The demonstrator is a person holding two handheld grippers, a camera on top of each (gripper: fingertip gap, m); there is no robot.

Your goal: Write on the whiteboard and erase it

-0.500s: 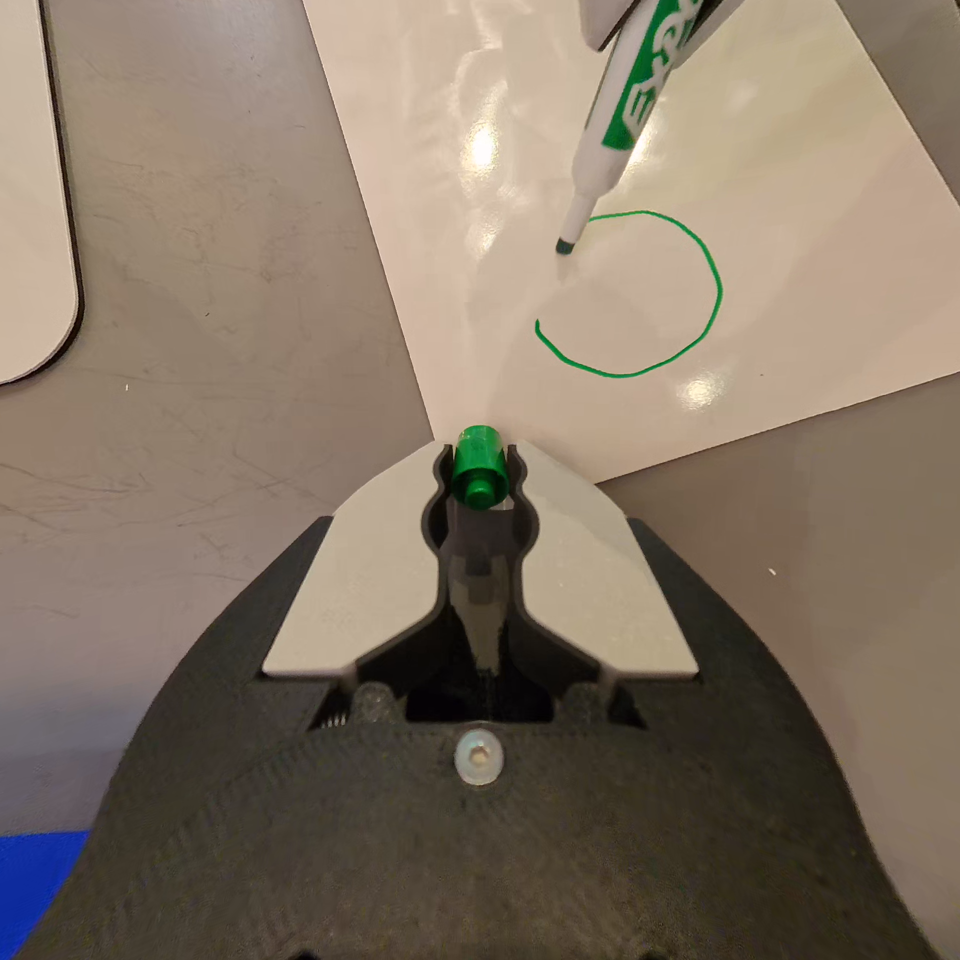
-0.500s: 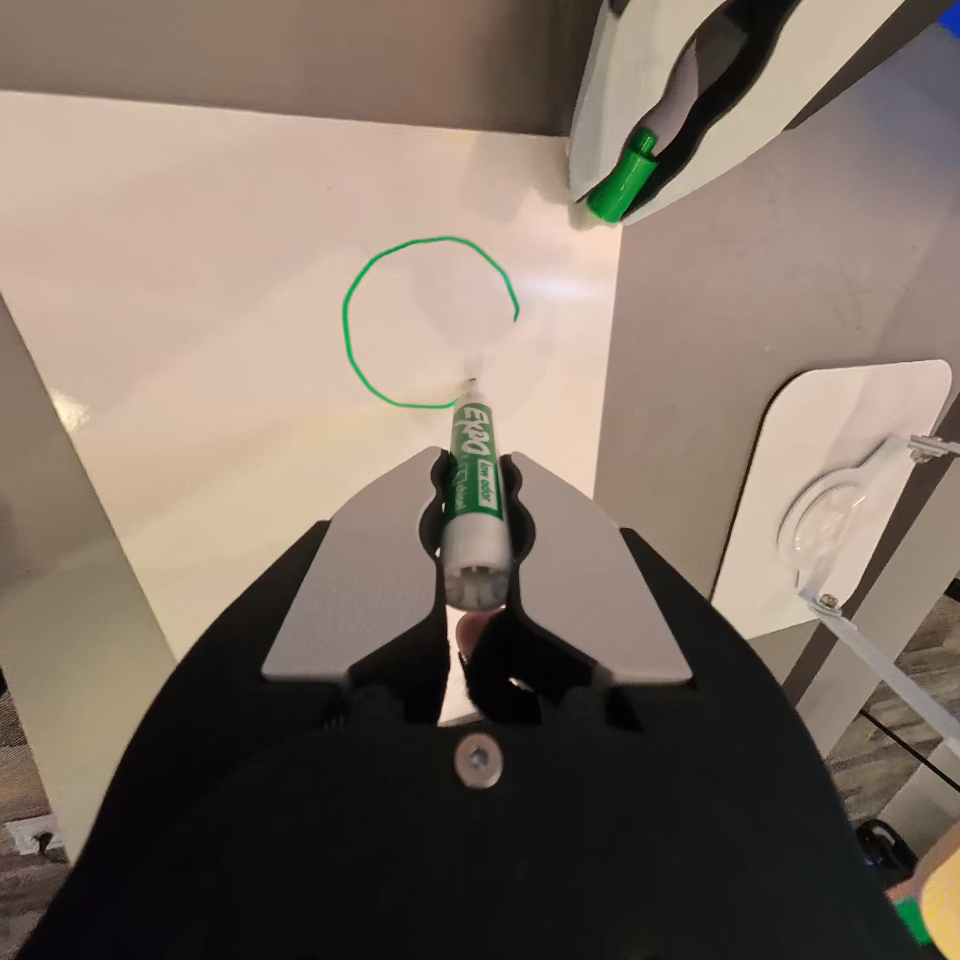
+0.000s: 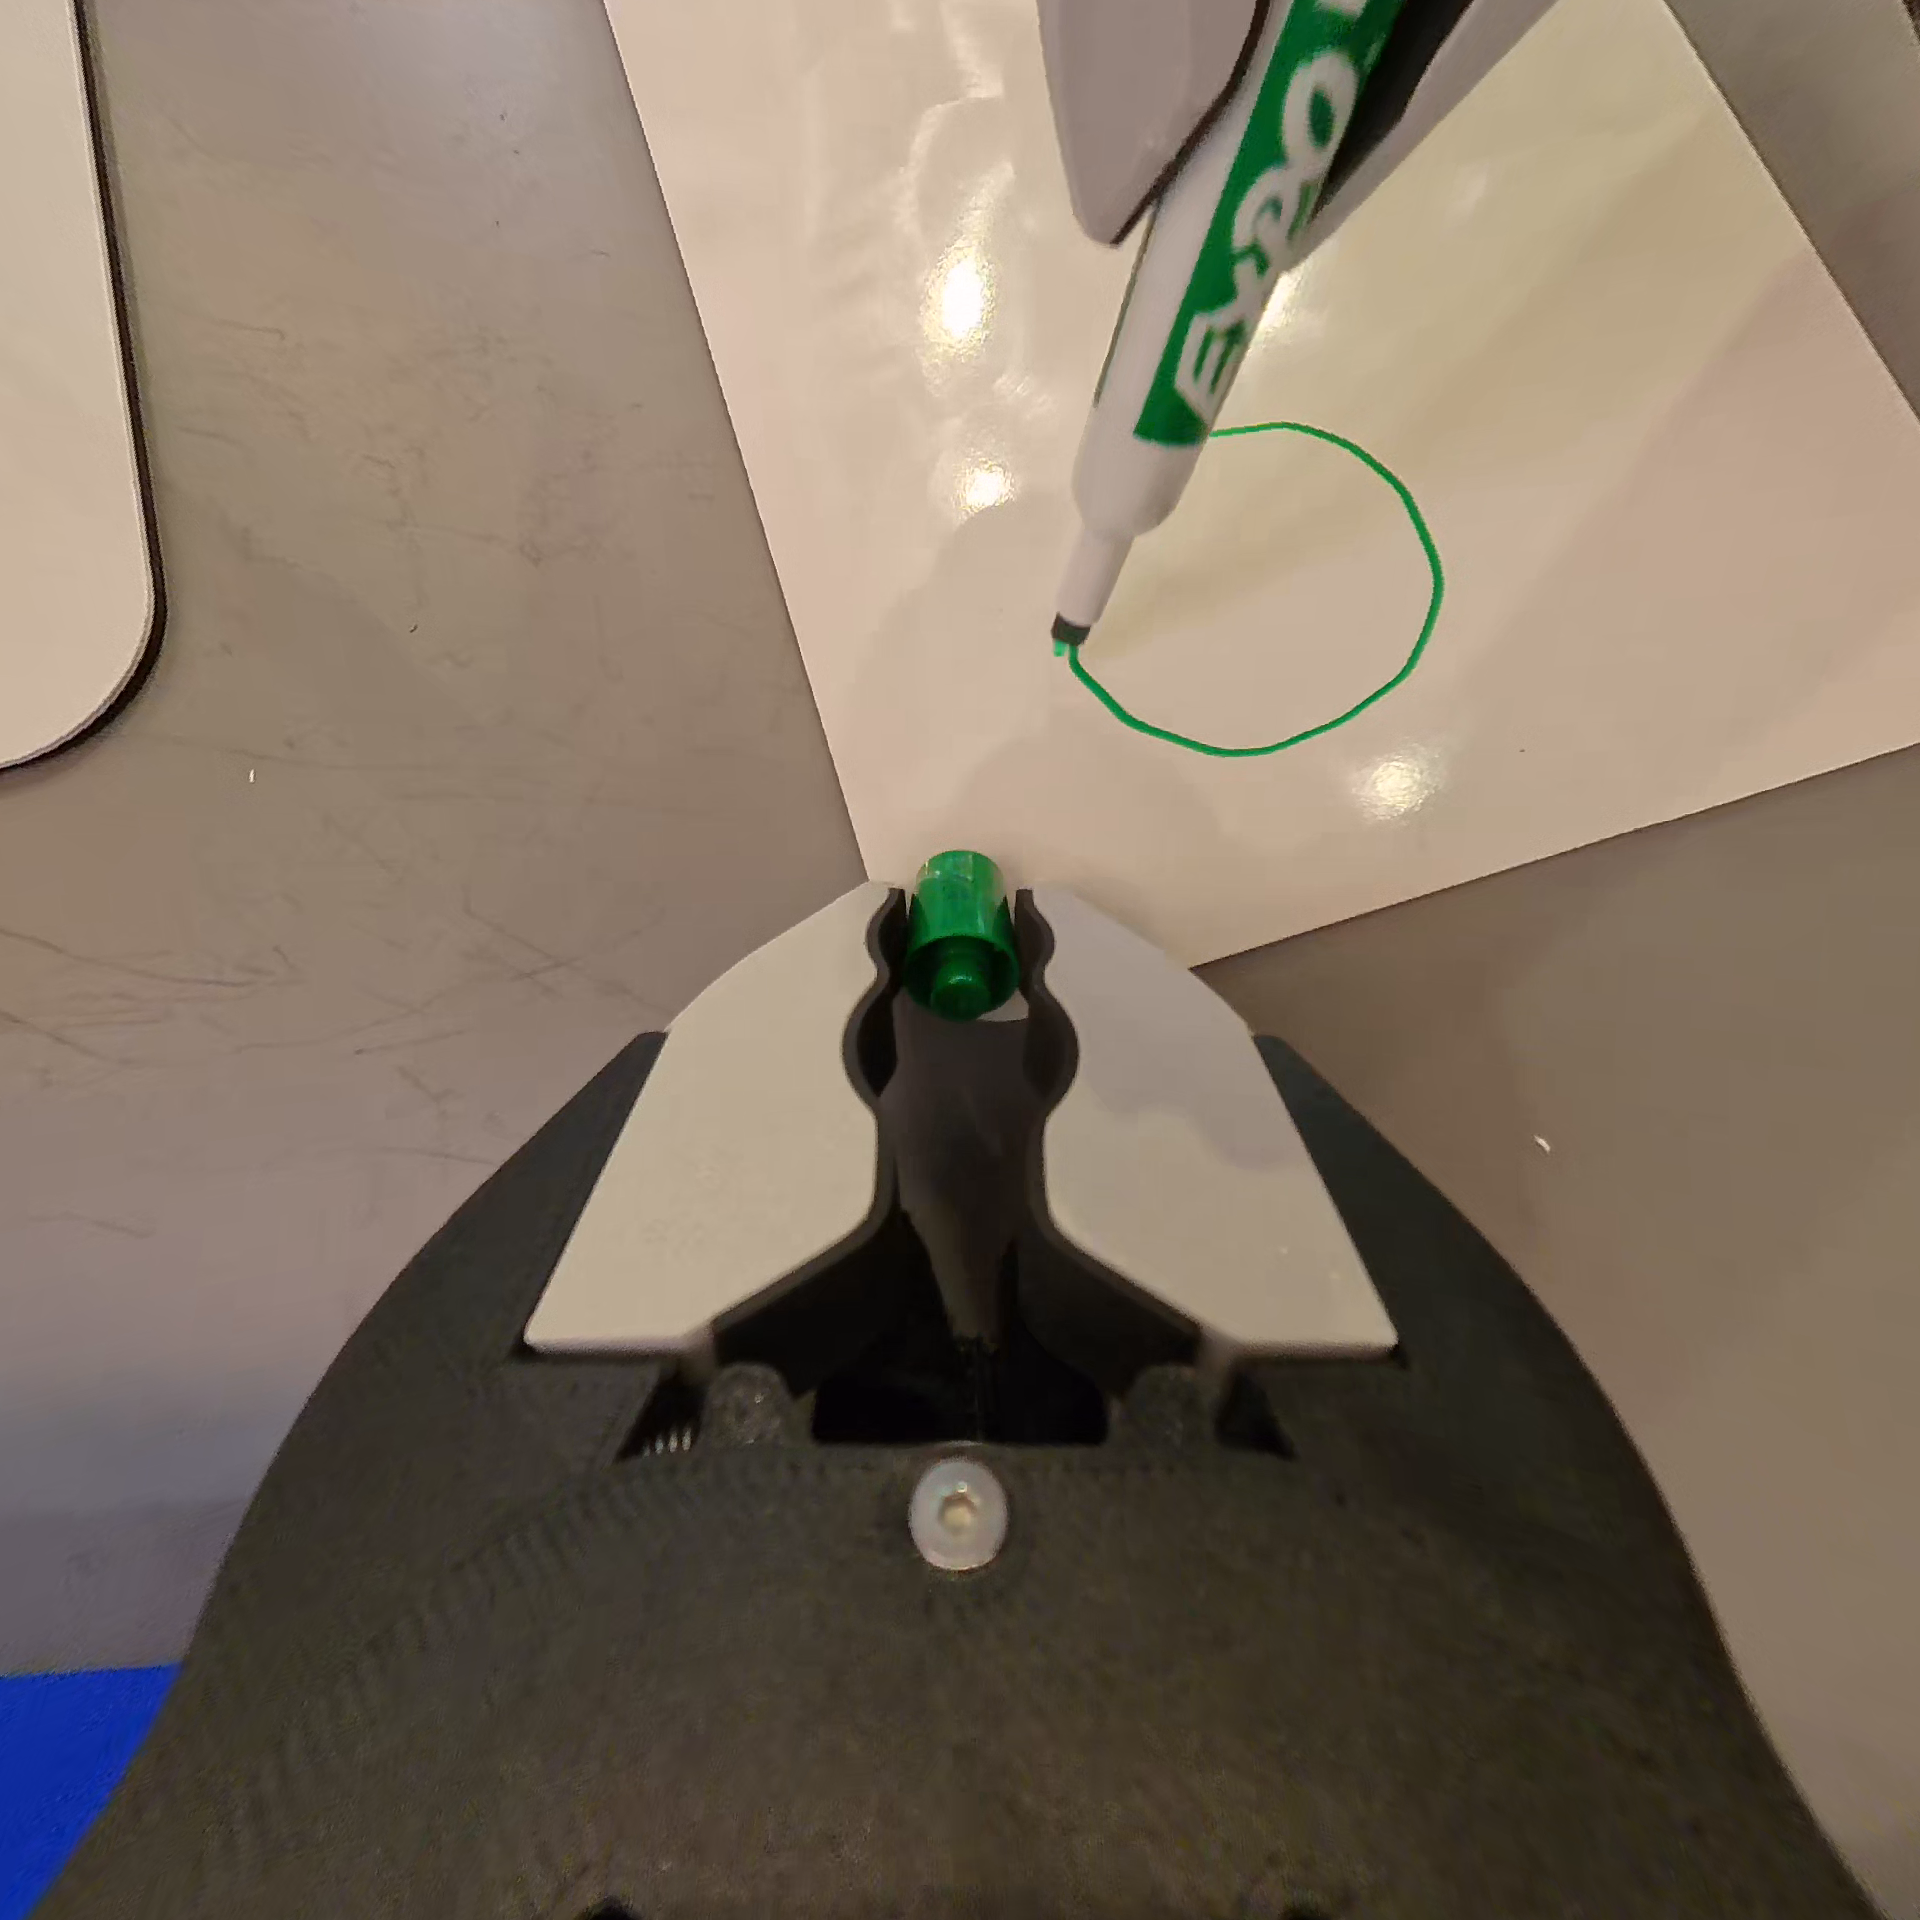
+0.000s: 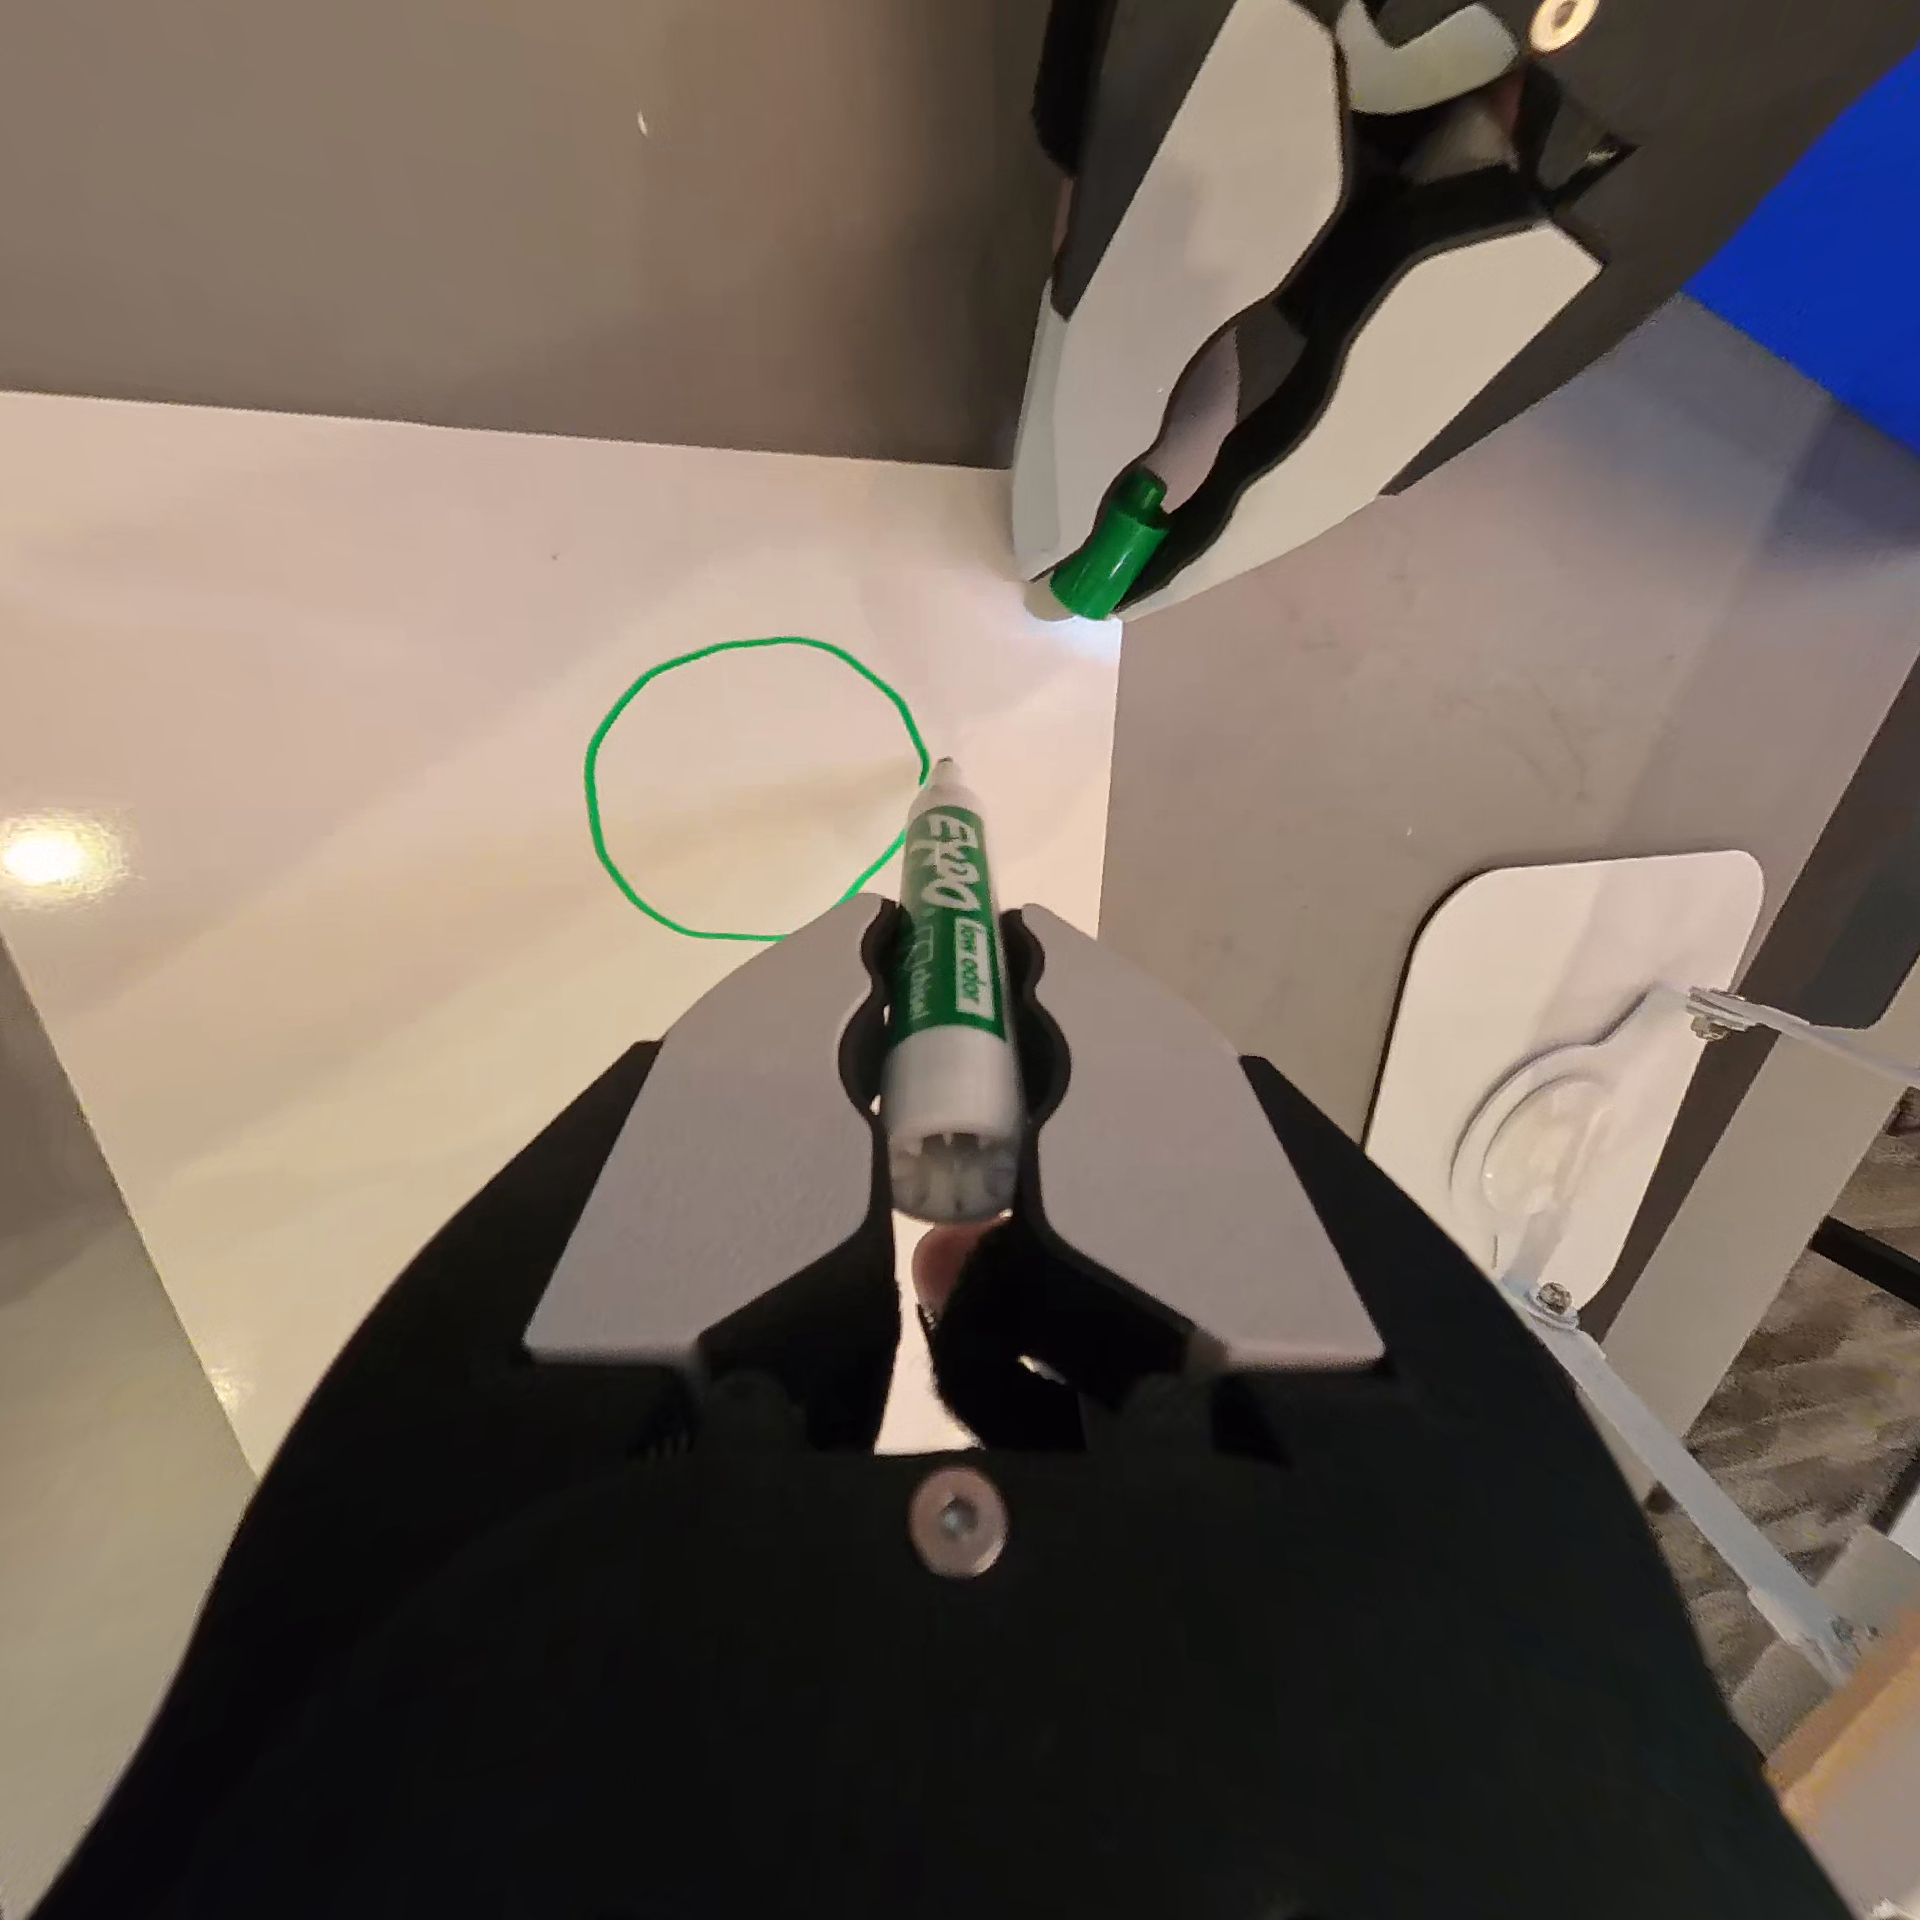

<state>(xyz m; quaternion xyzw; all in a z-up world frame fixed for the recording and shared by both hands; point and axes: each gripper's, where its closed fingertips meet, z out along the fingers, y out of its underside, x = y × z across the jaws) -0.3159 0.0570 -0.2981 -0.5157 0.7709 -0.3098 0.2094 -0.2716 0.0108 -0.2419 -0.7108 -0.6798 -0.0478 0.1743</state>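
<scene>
Right tool (image 4: 951, 925) narrow, pads clamped on green-and-white marker (image 4: 951, 997), tip on the whiteboard (image 4: 312, 675) at the green circle (image 4: 753, 790) (nearly closed loop). Left tool (image 3: 956, 904) narrow, gripping green cap (image 3: 956, 951) over the whiteboard's corner, grey worktop (image 3: 416, 520) beneath.

Both wrist views close above, looking down; sharing whiteboard (image 3: 935, 208), green circle (image 4: 748, 790)

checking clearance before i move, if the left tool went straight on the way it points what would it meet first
Probably the whiteboard: the left tool, shut on the green cap, points across the board's near corner. Further along that line sit only glare spots; the marker and circle lie off to the right.
</scene>
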